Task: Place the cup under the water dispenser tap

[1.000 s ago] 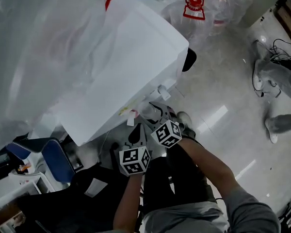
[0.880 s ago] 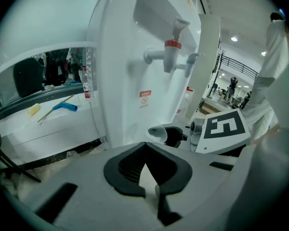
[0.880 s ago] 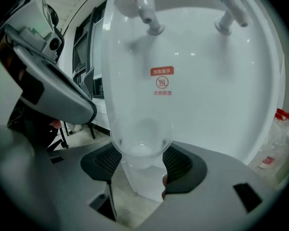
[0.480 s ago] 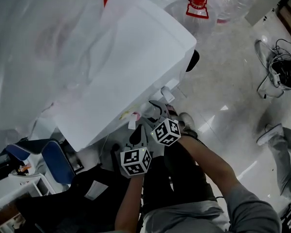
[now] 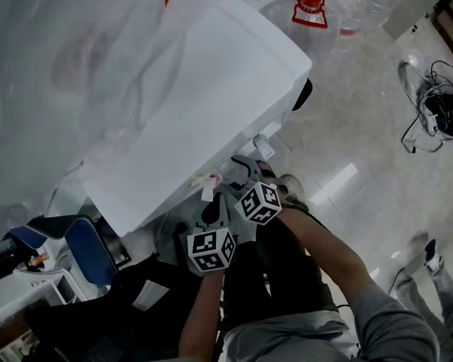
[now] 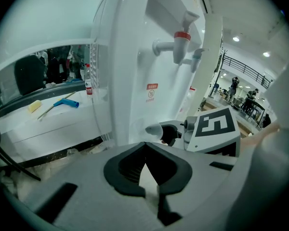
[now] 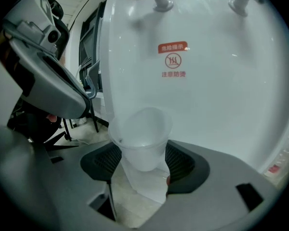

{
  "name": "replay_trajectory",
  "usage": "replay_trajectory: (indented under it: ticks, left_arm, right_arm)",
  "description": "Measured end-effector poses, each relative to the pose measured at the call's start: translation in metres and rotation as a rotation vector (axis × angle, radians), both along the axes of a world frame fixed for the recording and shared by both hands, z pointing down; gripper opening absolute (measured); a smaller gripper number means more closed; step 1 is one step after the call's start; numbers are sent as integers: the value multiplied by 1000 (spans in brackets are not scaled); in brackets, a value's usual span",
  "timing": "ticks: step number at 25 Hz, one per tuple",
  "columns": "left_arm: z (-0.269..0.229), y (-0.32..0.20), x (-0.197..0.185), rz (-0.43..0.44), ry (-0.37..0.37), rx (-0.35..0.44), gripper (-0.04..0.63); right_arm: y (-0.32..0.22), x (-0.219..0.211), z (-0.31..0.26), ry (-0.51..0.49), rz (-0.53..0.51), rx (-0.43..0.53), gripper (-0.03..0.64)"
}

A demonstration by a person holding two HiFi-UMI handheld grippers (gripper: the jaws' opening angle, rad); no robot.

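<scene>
One white water dispenser point(image 5: 211, 89) with smooth, glossy plastic walls fills most of the head view, and crinkled translucent plastic sheeting point(image 5: 68, 59) lies over its top. Several big clear water jugs point(image 5: 309, 10) with red caps and red handle tags stand on the floor behind it. Two taps jut from its curved front, one red-collared point(image 6: 181, 44) and one paler point(image 6: 197, 57).

The right gripper point(image 7: 143, 161) has its ribbed dark pads pinching a thin, translucent, tapered plastic cup point(image 7: 142, 138), mouth up and apparently empty. The cup sits close to the front panel and lower than the taps, but whether it is squarely beneath one cannot be told. The left gripper point(image 6: 145, 146) has its jaws pressed together at the tips on nothing.

Above the cup is a small red label point(image 7: 172, 47) with a steam symbol and characters too small to read.
</scene>
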State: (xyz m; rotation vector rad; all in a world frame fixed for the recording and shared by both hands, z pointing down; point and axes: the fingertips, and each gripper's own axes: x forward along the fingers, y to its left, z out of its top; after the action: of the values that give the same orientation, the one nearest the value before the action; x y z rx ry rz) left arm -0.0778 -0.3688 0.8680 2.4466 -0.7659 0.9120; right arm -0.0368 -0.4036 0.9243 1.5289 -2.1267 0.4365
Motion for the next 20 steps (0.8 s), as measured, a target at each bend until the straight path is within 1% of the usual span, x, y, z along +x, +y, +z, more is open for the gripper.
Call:
replay_trajectory:
  ticks: [2,5,13,20]
  left_arm:
    - [0,1,0,1,-1,-1,9]
    - [0,0,0,3,0,-1,9]
    - [1,1,-1,-2,-3,-1,9]
    - [-13,13,3,1,-3,-15,9]
  right_arm:
    - [-1,-2,0,9,-12,-1,267]
    - [-1,-1,1,4,0,2,270]
    - [2,-1,6,-29,3,-23,314]
    - [20,5,-6,-48,12,-49,316]
